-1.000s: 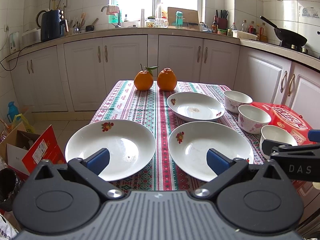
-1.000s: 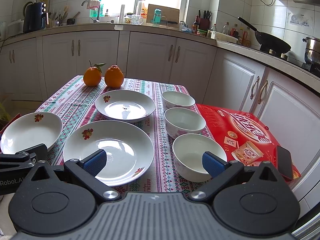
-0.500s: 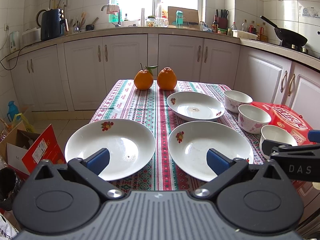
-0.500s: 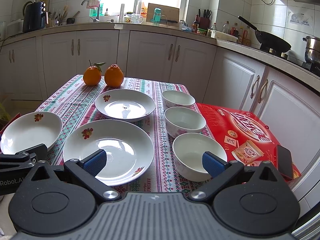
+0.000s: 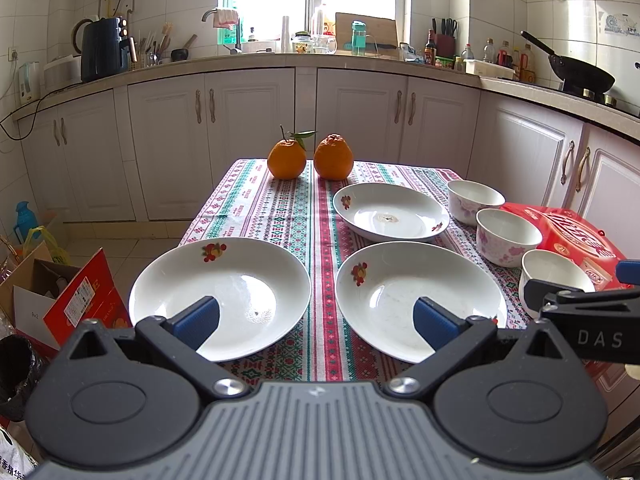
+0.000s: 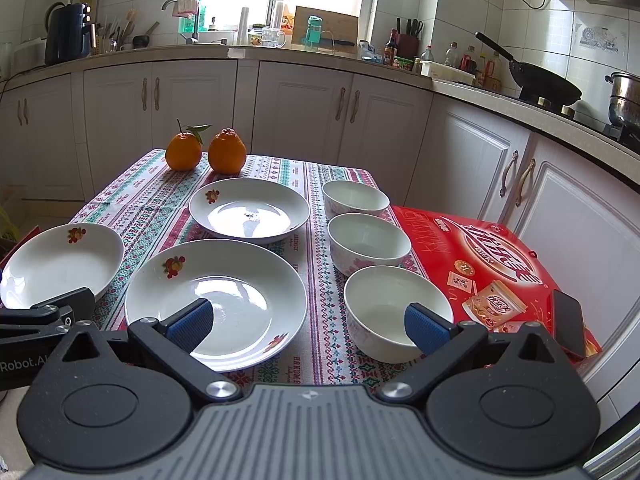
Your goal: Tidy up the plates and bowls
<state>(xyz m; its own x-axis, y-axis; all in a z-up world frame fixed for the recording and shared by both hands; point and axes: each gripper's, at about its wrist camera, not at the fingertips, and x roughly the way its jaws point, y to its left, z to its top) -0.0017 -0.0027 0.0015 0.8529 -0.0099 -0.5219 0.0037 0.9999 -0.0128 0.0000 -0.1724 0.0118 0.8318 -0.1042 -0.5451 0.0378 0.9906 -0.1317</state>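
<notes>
Three white plates lie on the patterned tablecloth: a near left plate (image 5: 224, 292), a near middle plate (image 5: 416, 296) and a far plate (image 5: 390, 212). Three white bowls stand in a row at the right: far bowl (image 6: 355, 198), middle bowl (image 6: 368, 240), near bowl (image 6: 390, 308). My left gripper (image 5: 316, 320) is open and empty, held at the table's near edge between the two near plates. My right gripper (image 6: 306, 324) is open and empty, between the near middle plate (image 6: 216, 296) and the near bowl.
Two oranges (image 5: 310, 158) sit at the table's far end. A red box (image 6: 496, 264) with a phone (image 6: 568, 328) on it lies to the right of the bowls. Cardboard boxes (image 5: 60, 296) stand on the floor at the left. White cabinets ring the room.
</notes>
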